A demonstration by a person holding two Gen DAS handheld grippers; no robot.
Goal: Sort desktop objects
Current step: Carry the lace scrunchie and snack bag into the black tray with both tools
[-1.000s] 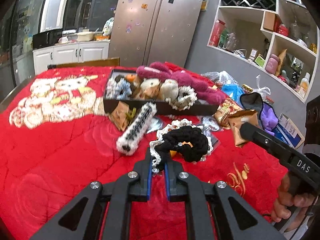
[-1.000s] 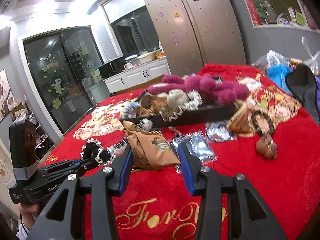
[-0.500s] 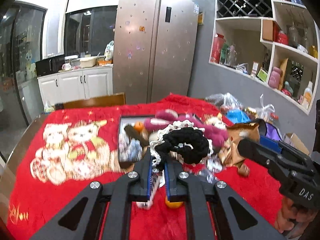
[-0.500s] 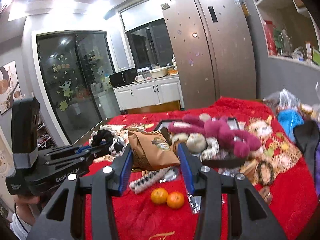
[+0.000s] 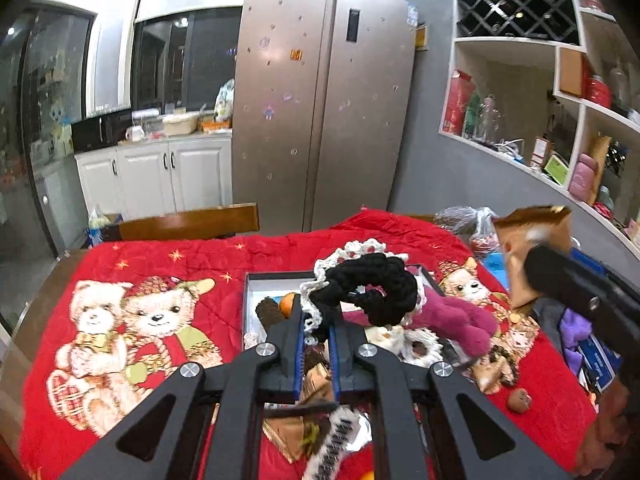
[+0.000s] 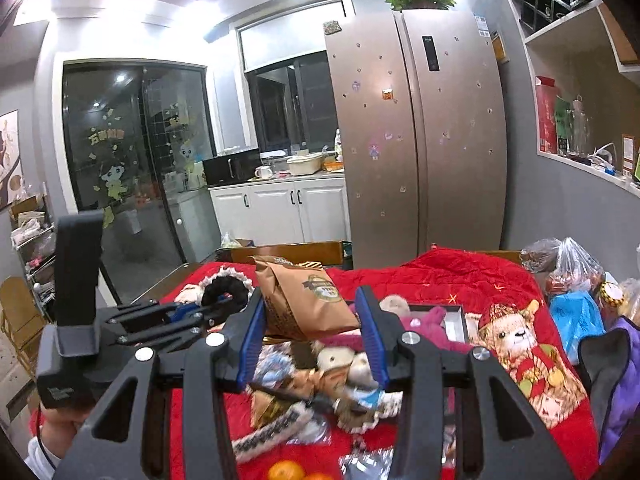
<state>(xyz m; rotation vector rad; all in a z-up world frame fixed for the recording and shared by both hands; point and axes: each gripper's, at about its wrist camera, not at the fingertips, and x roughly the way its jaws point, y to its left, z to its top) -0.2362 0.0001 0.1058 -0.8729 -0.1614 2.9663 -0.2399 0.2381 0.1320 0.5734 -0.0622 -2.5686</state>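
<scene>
My left gripper (image 5: 316, 320) is shut on a black scrunchie with white lace trim (image 5: 368, 288) and holds it in the air above the dark tray (image 5: 250, 280). It also shows in the right wrist view (image 6: 224, 292). My right gripper (image 6: 310, 316) is shut on a brown paper snack bag (image 6: 304, 300), held above the tray's contents. The bag also shows at the right of the left wrist view (image 5: 528, 240). The tray holds a magenta plush toy (image 5: 452, 316), scrunchies and small plush items.
A red quilt with bear prints (image 5: 132, 320) covers the table. Two oranges (image 6: 286, 472), a black-and-white band (image 6: 272, 432) and foil packets lie near the front. Plastic bags (image 6: 568, 264) and a purple bag (image 6: 616, 380) crowd the right side. A wooden chair back (image 5: 188, 222) stands behind.
Both grippers have risen and moved forward with their loads, from near the quilt to above the tray. The scrunchie and the snack bag were lifted off the table.
</scene>
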